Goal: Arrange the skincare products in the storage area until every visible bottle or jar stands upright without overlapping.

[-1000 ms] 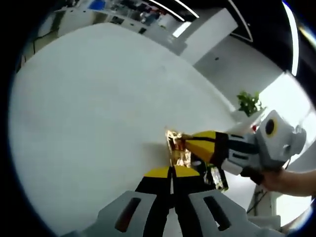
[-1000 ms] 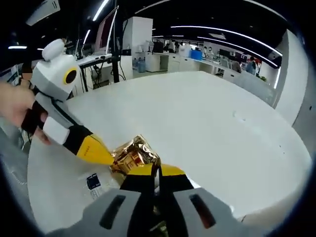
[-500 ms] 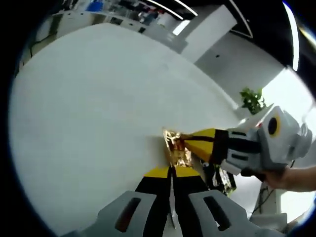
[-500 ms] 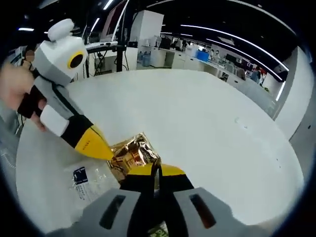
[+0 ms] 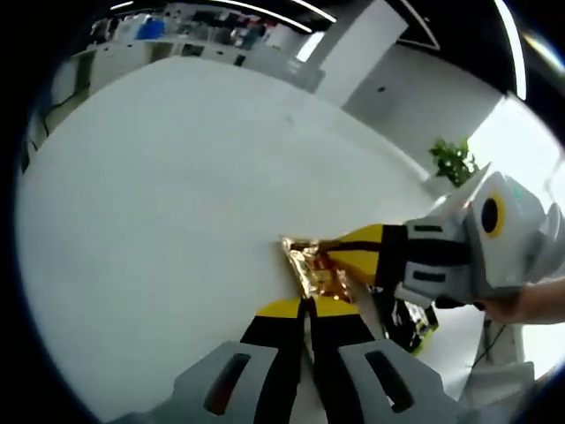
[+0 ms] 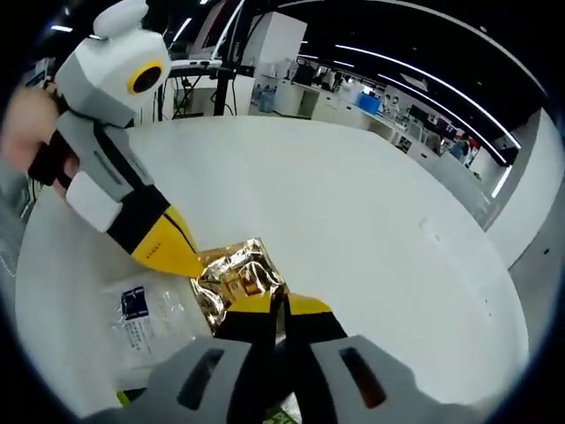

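A crinkled gold foil pouch [image 5: 316, 270] lies just above the white round table [image 5: 159, 194], held from two sides. My left gripper [image 5: 306, 306] is shut, its yellow tips pinching the pouch's near edge. The right gripper [image 5: 328, 253] comes in from the right and is shut on the pouch's far corner. In the right gripper view the same gold foil pouch [image 6: 238, 277] sits above my right gripper [image 6: 279, 304], and the left gripper [image 6: 196, 270] pinches its left corner. No bottle or jar is in sight.
A clear plastic packet with a blue label [image 6: 146, 320] lies flat on the table [image 6: 371, 221] left of the pouch. A dark and green item [image 5: 411, 323] lies under the right gripper. A person's hand [image 6: 26, 132] holds the left gripper. Desks stand beyond the table.
Both cameras have shifted a little. The pouch stays held between the two shut grippers and looks more spread out. More of the clear packet shows in the right gripper view.
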